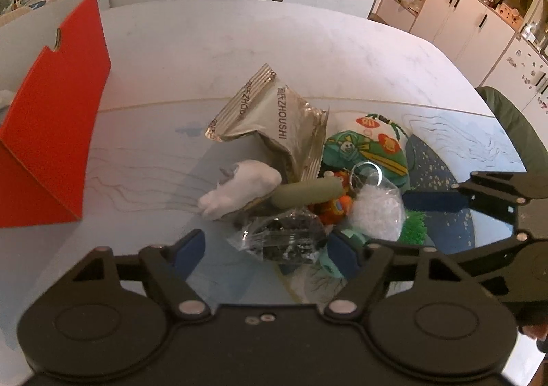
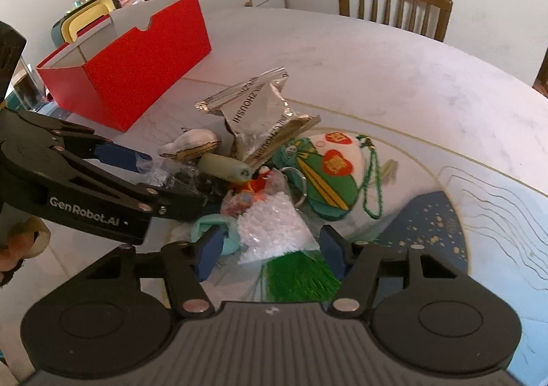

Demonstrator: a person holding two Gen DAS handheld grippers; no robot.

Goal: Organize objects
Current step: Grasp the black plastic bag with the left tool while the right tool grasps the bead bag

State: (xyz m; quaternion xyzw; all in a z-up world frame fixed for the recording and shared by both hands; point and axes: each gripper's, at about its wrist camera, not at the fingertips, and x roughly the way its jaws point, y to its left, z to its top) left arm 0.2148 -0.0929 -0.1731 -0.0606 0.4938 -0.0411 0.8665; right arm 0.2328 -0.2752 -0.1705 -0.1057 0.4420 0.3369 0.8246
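Through the left wrist camera, the left gripper (image 1: pixel 265 250) is hanging over a heap of small things on the table (image 1: pixel 308 53), its jaws standing partly apart. A clear bag of dark pieces (image 1: pixel 281 238) is lying between its blue pads, though no pad is visibly pressing on it. Just ahead of the claw are lying a white plush toy (image 1: pixel 236 187) and a grey-green roll (image 1: pixel 304 192); further ahead, a gold foil packet (image 1: pixel 274 122). Far off to its left the red box (image 1: pixel 51 132) is standing. The right gripper (image 1: pixel 431 201) is reaching in from the right.

Through the right wrist camera, the right gripper (image 2: pixel 270 249) is holding its jaws half apart around a bag of white beads (image 2: pixel 274 228) and a green tassel (image 2: pixel 298 276), without a clear grip. Ahead of it a green embroidered pouch (image 2: pixel 325 177) is lying; the red box (image 2: pixel 137 67) is sitting well away, ahead to the left.
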